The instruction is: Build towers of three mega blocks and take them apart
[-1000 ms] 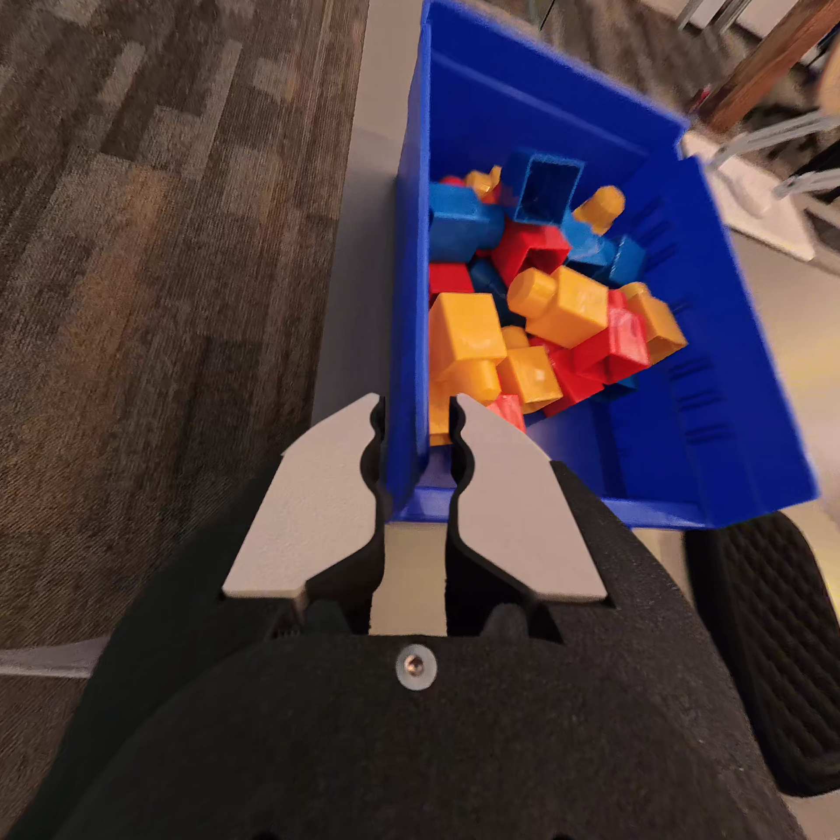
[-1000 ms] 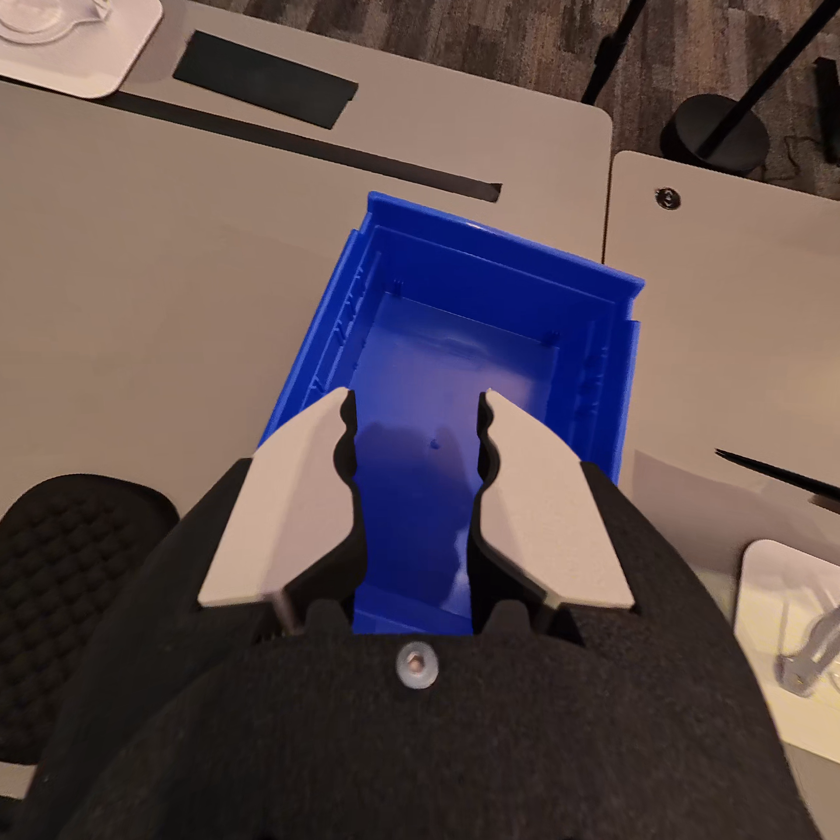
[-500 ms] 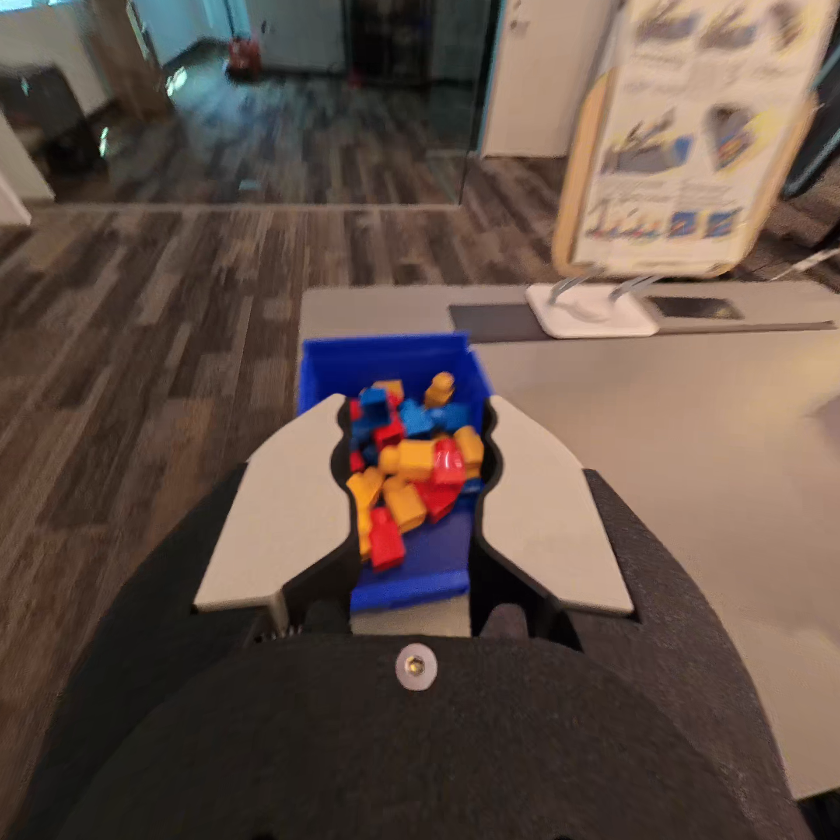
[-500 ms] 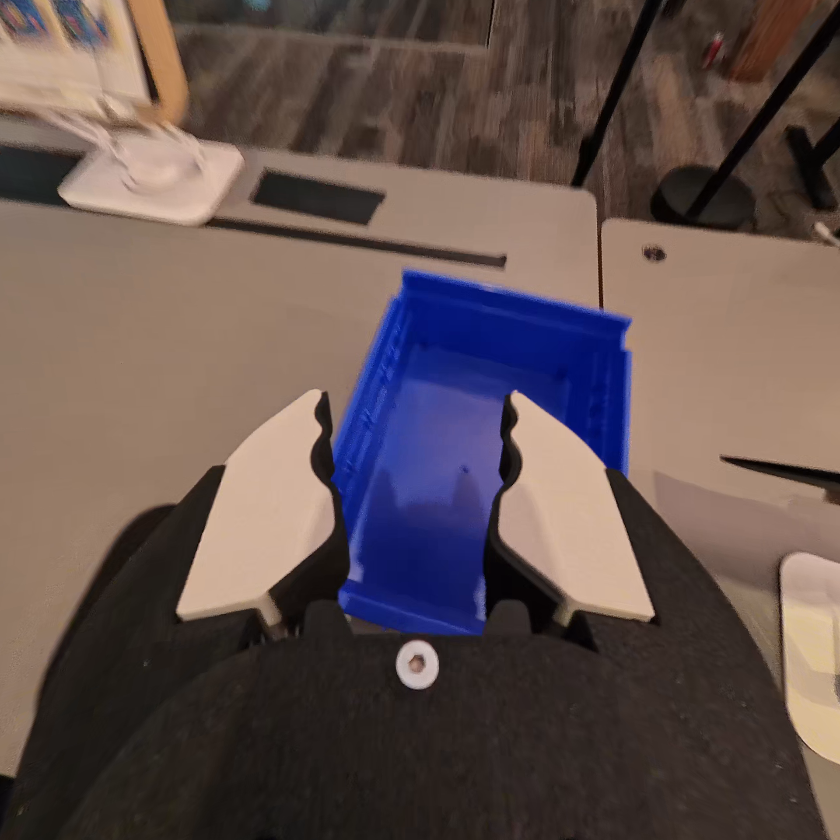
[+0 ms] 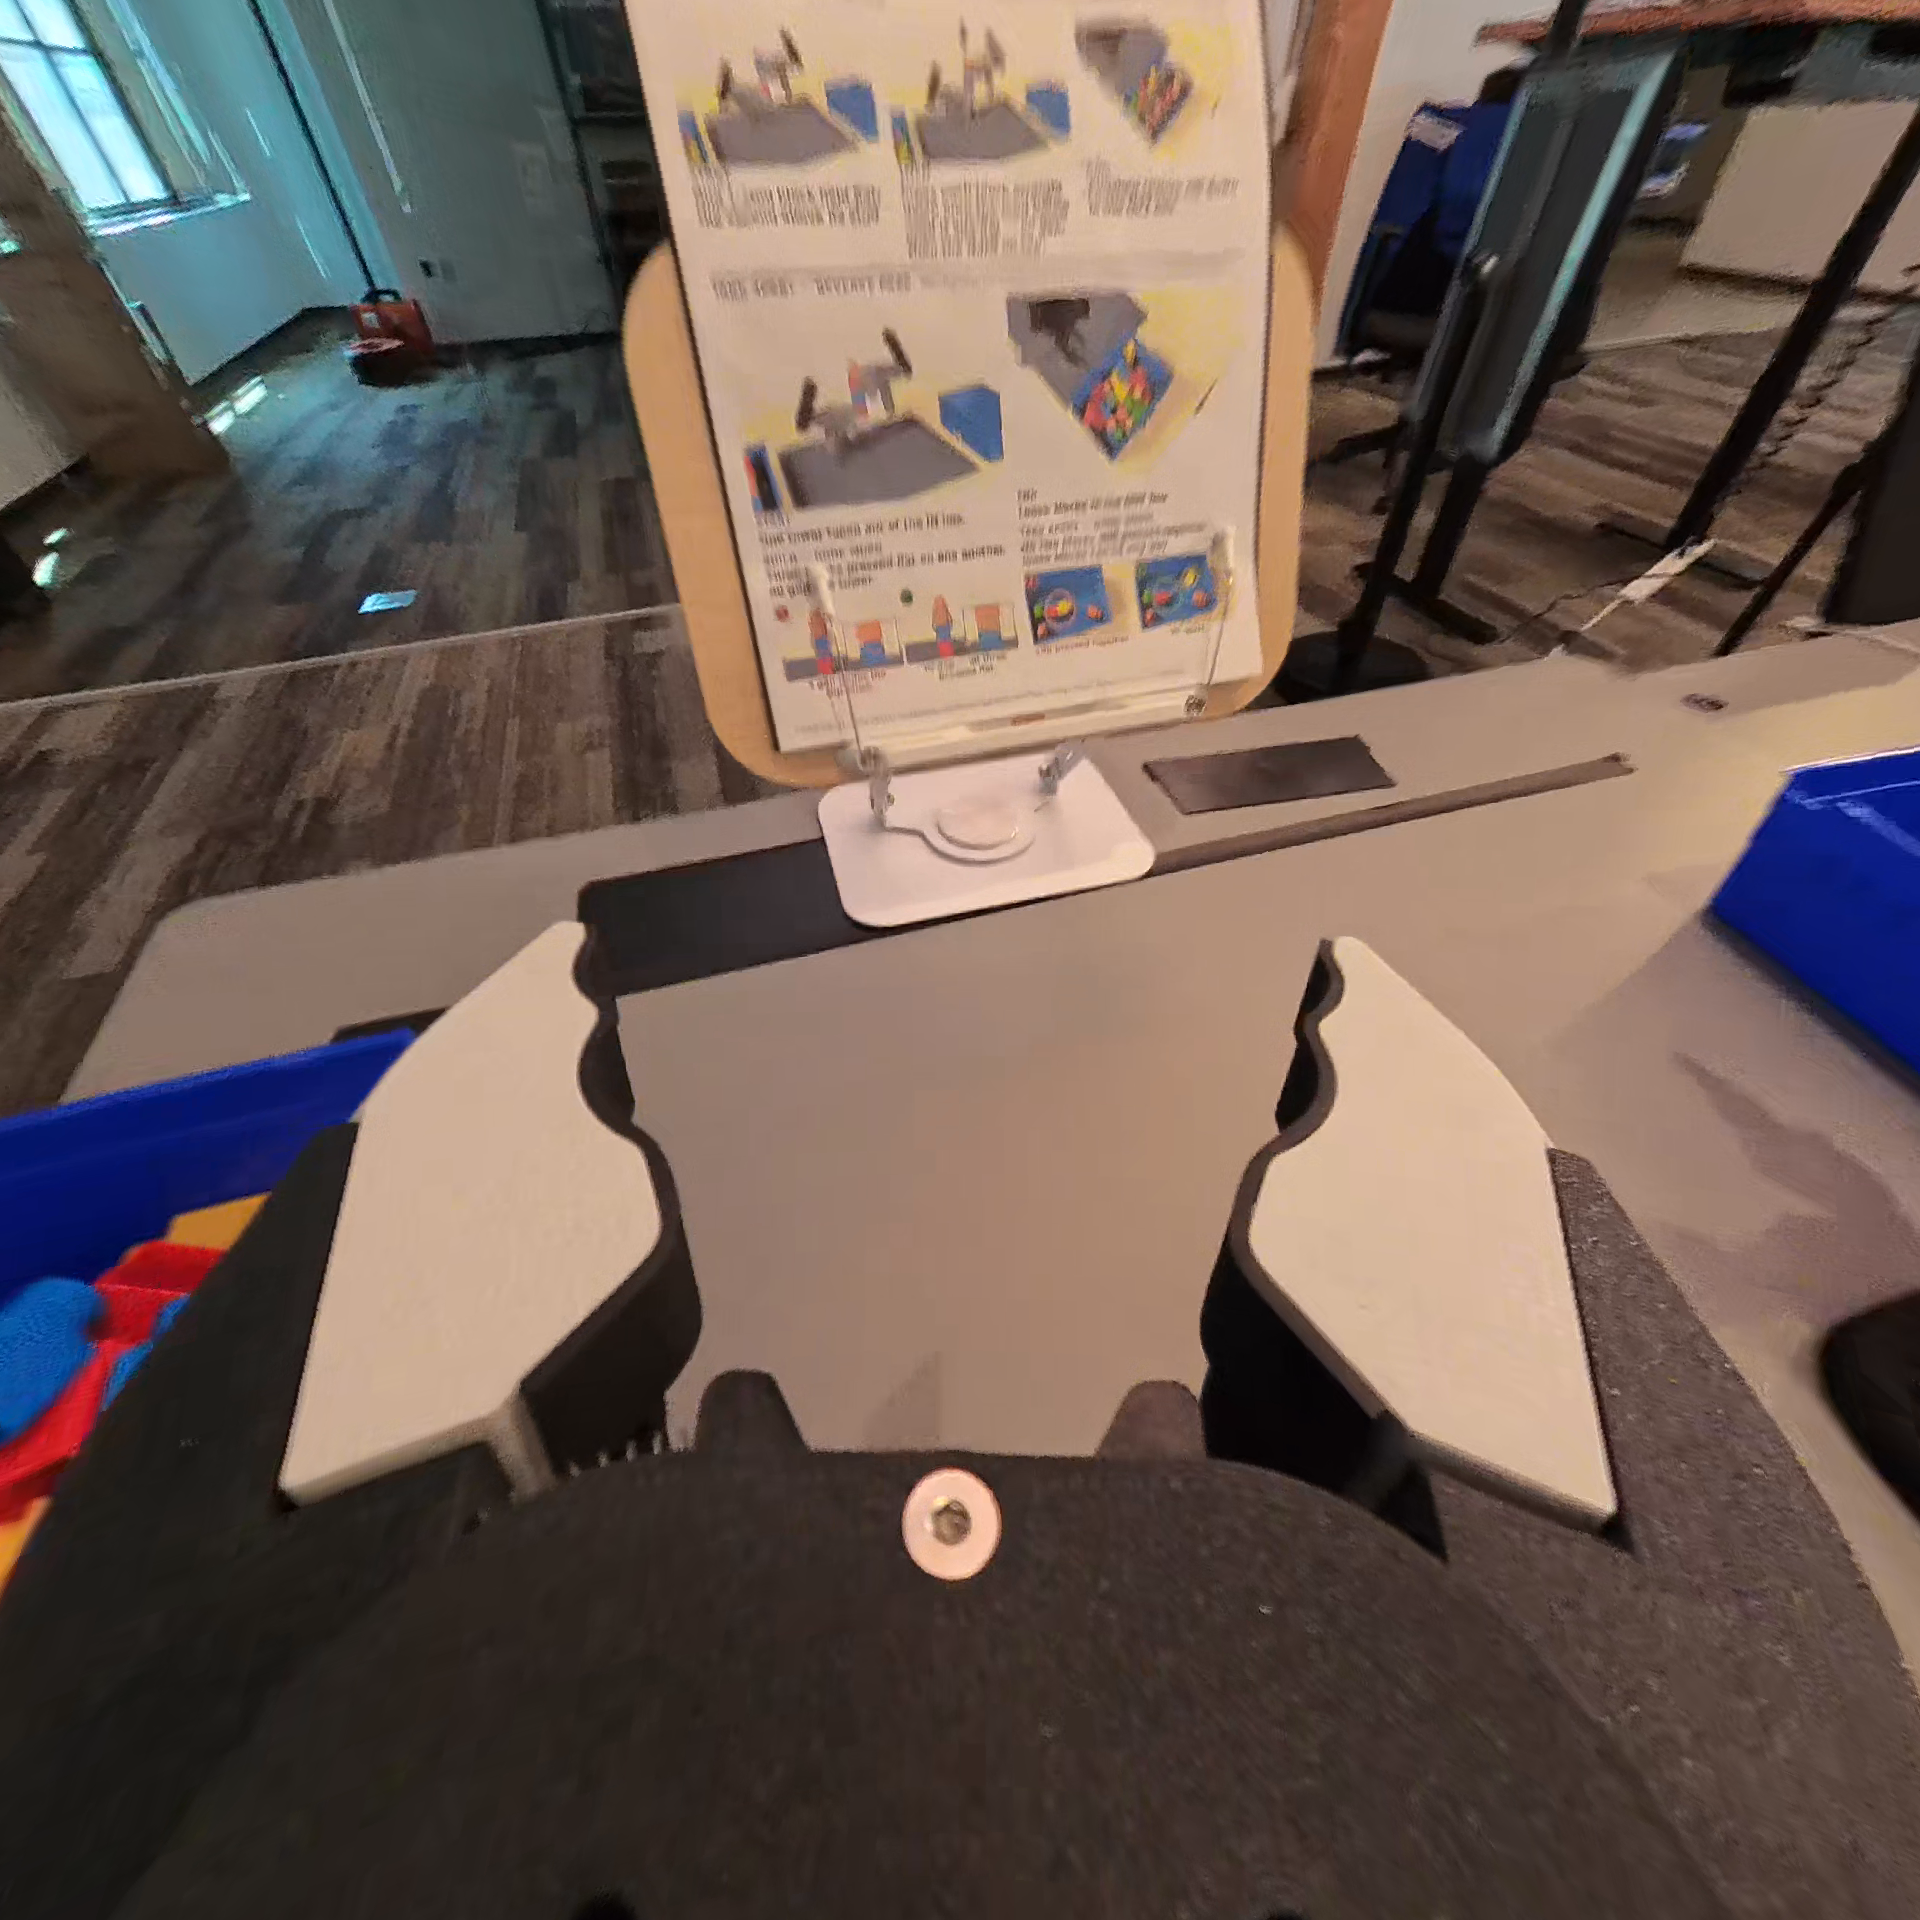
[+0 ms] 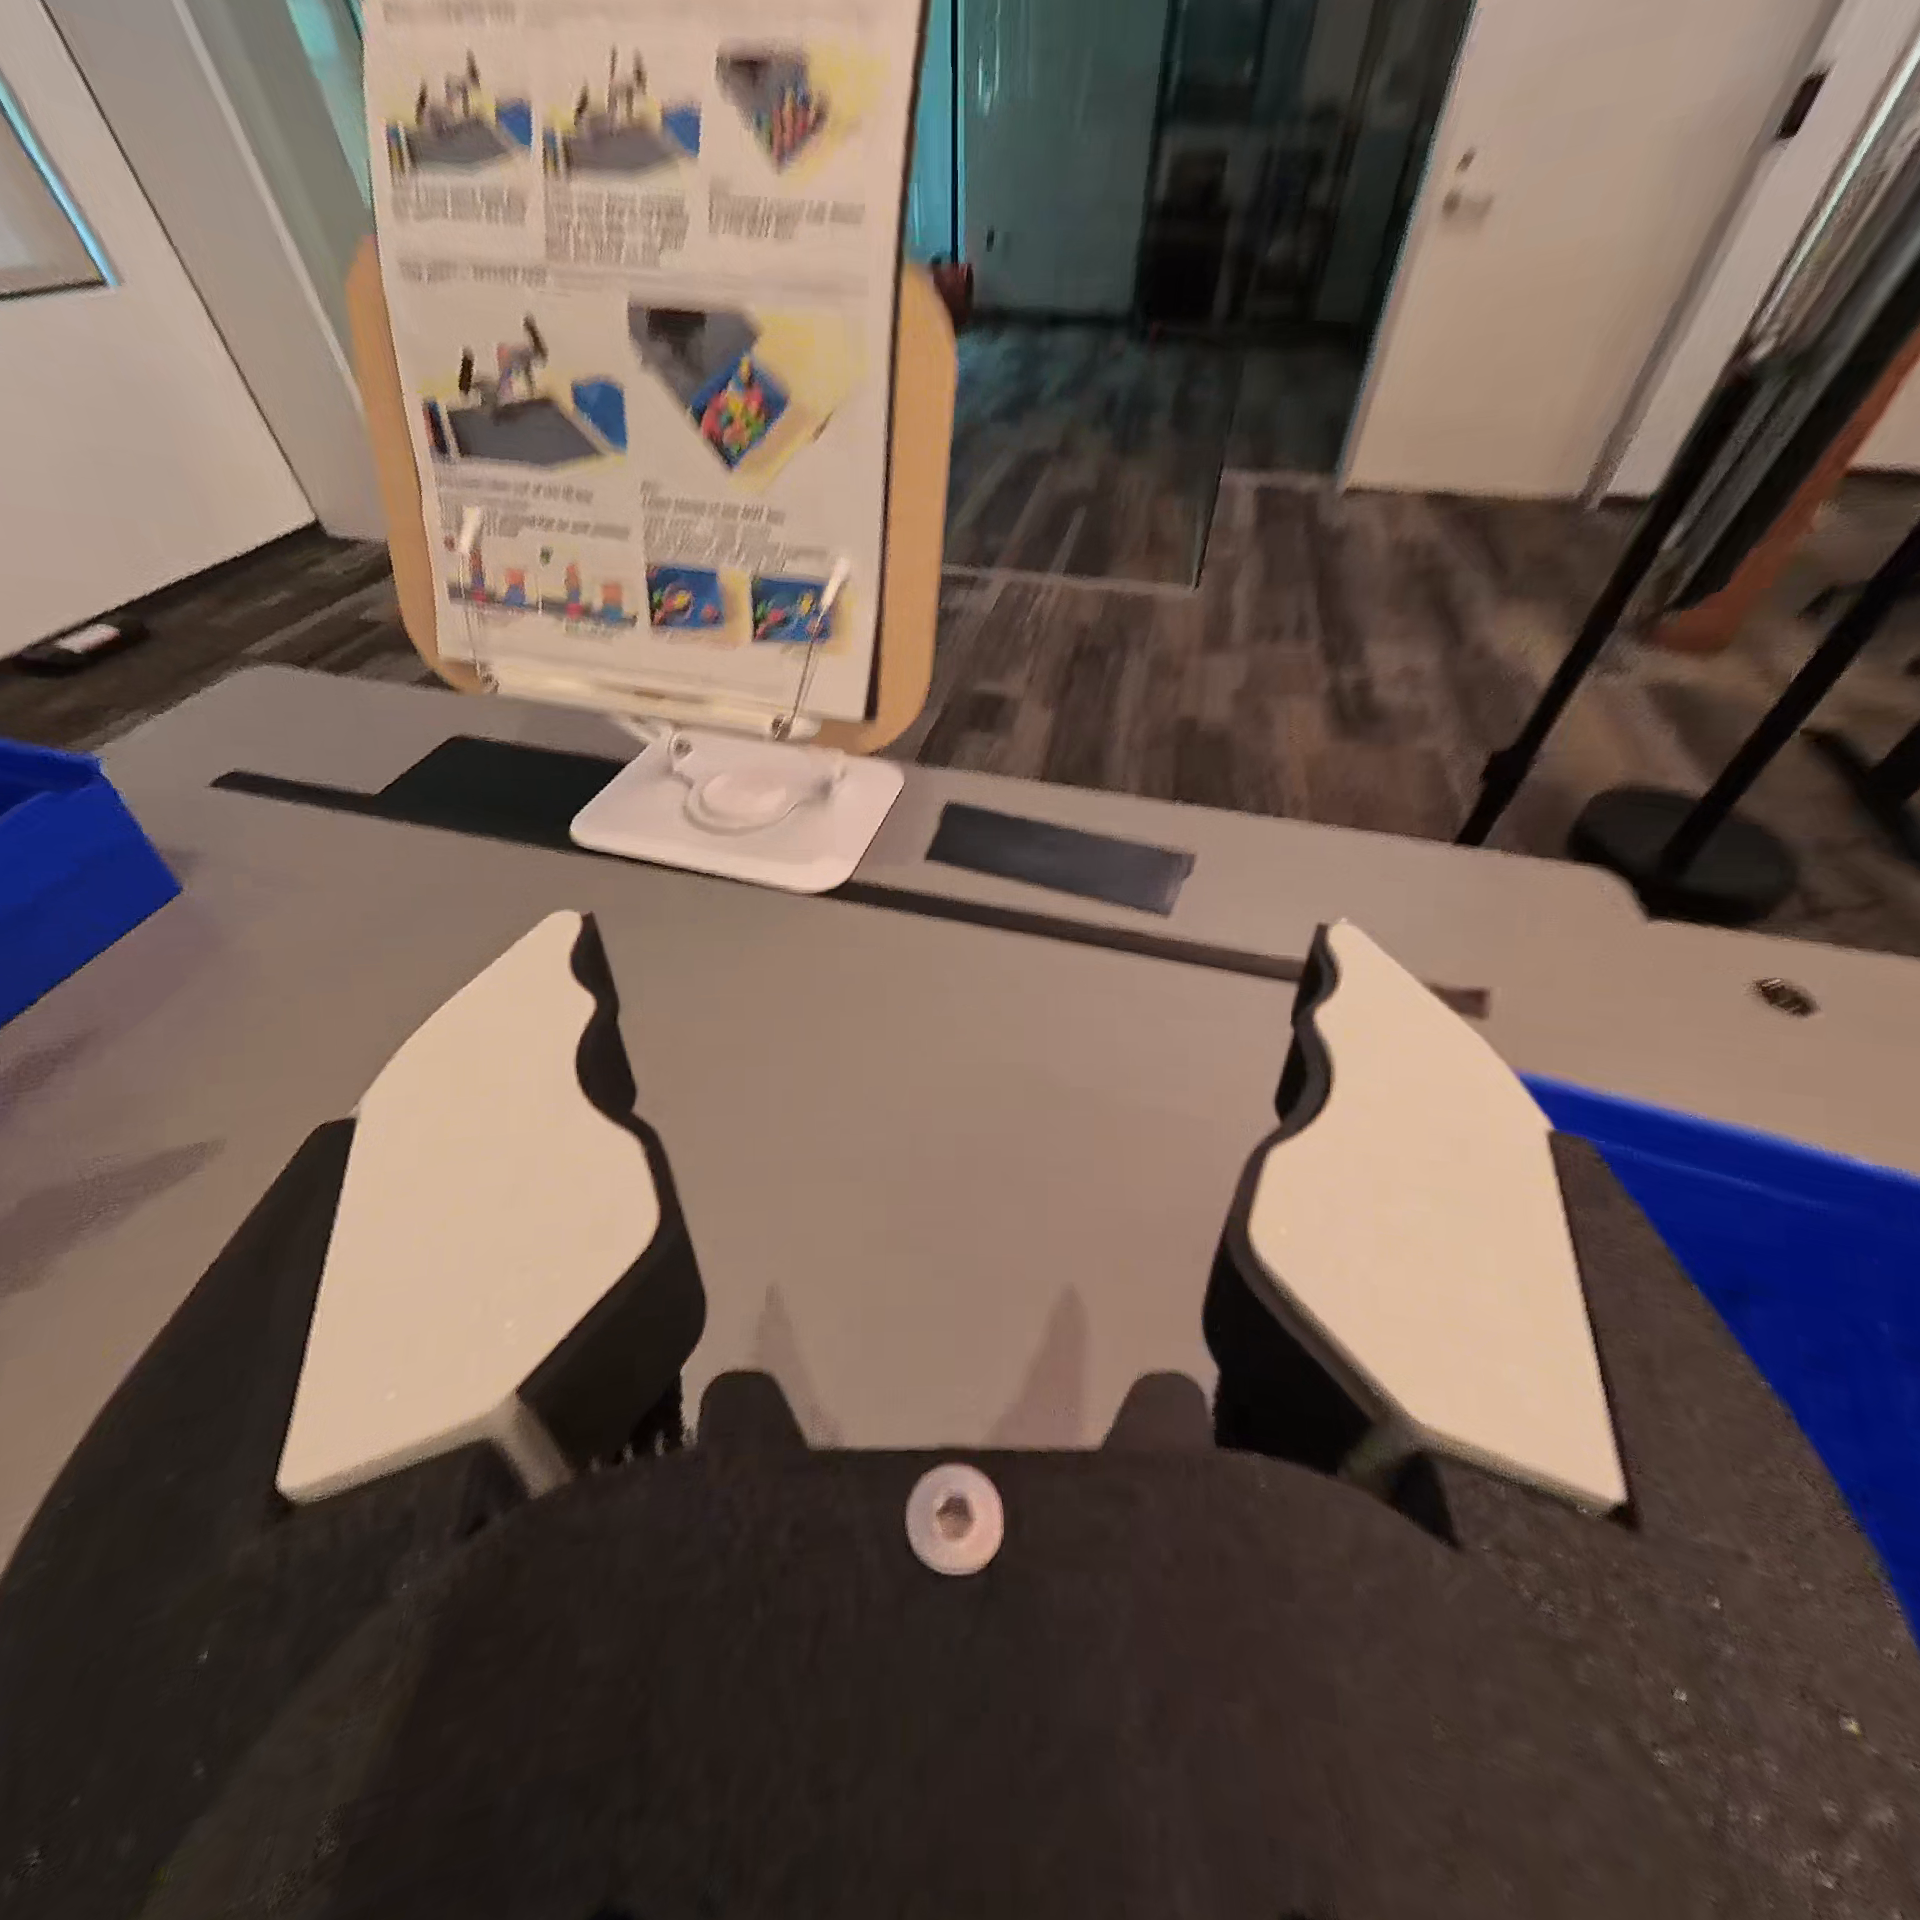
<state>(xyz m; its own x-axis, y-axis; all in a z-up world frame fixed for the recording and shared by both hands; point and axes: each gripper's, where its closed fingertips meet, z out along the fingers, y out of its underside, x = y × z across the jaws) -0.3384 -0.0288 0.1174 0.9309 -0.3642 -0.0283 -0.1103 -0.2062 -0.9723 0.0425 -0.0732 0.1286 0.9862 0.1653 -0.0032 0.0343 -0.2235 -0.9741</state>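
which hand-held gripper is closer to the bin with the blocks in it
Left. The left hand-held gripper sits right beside the block-filled bin, just to its right. The right hand-held gripper is across the table, with that bin far to its left.

A grey table spreads out under both pairs of jaws. Straight ahead of them, a white stand holding a picture sheet sits at its far edge. A blue bin with blocks rests left of the left jaws; another blue bin rests right of the right jaws.
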